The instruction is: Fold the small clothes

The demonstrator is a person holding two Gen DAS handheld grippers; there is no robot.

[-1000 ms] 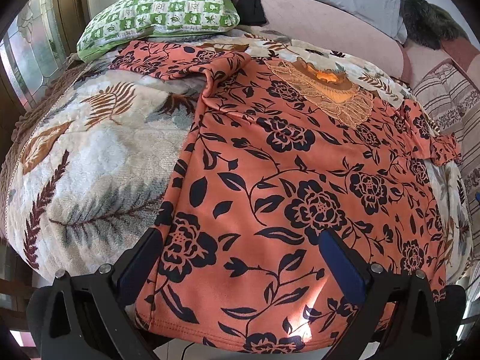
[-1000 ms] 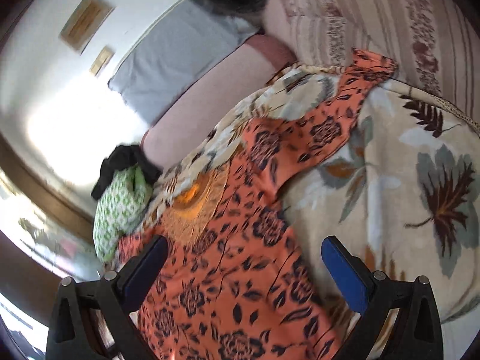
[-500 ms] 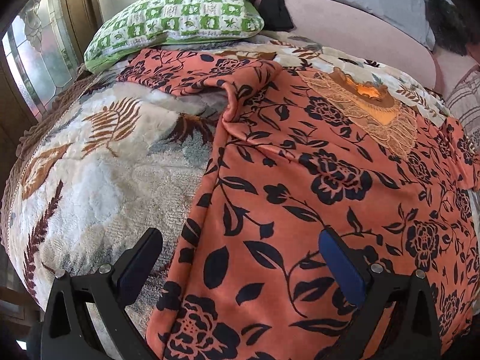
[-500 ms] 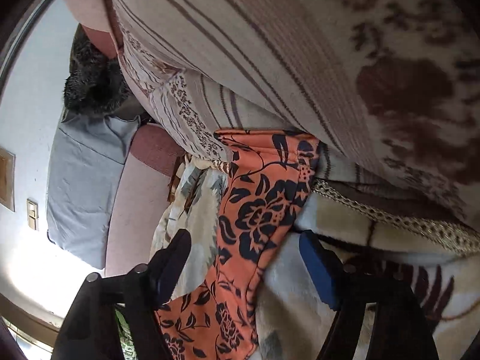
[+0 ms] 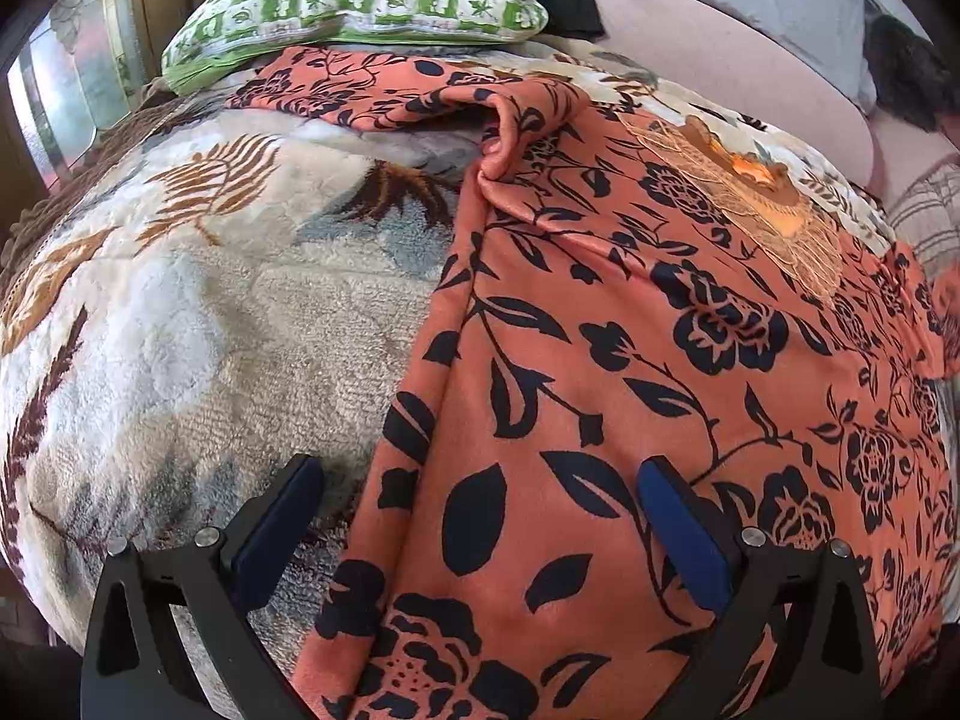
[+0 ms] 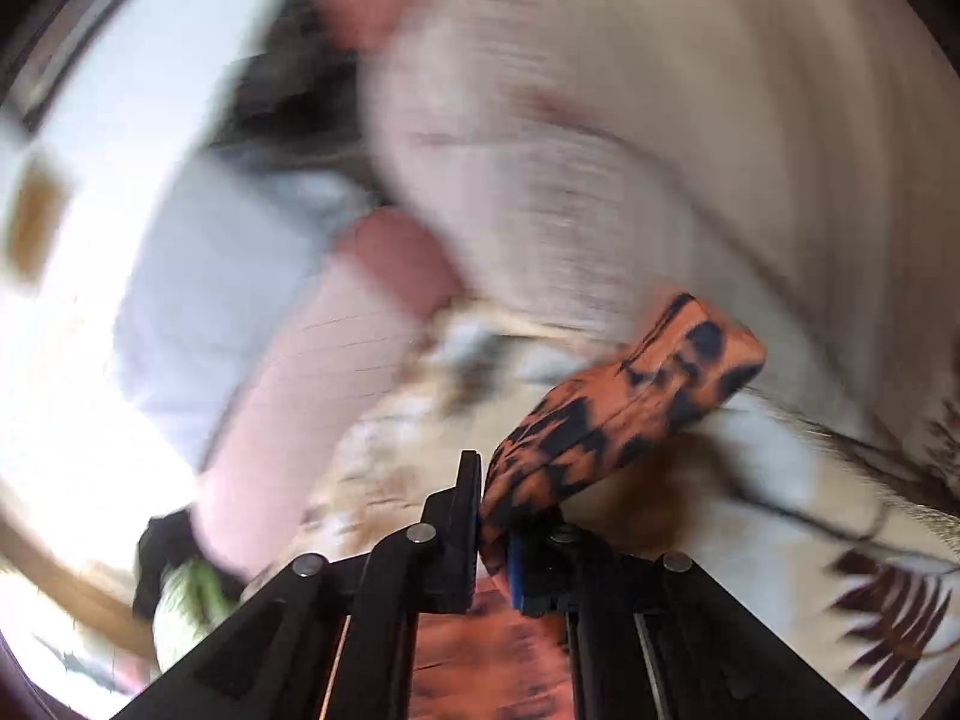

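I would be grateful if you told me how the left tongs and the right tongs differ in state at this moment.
The left tongs are wide open and hold nothing, while the right tongs are shut on a sleeve of the orange floral top. The left tongs straddle the top's side edge, one finger over the leaf-print blanket; the right tongs have the cloth raised off it. The left view is sharp, the right blurred. Both have black arms with blue pads.

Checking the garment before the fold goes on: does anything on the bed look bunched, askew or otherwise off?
Yes. The orange floral top is not flat: near the green pillow its sleeve is bunched into a raised fold at the shoulder. The right gripper is shut on the other sleeve.
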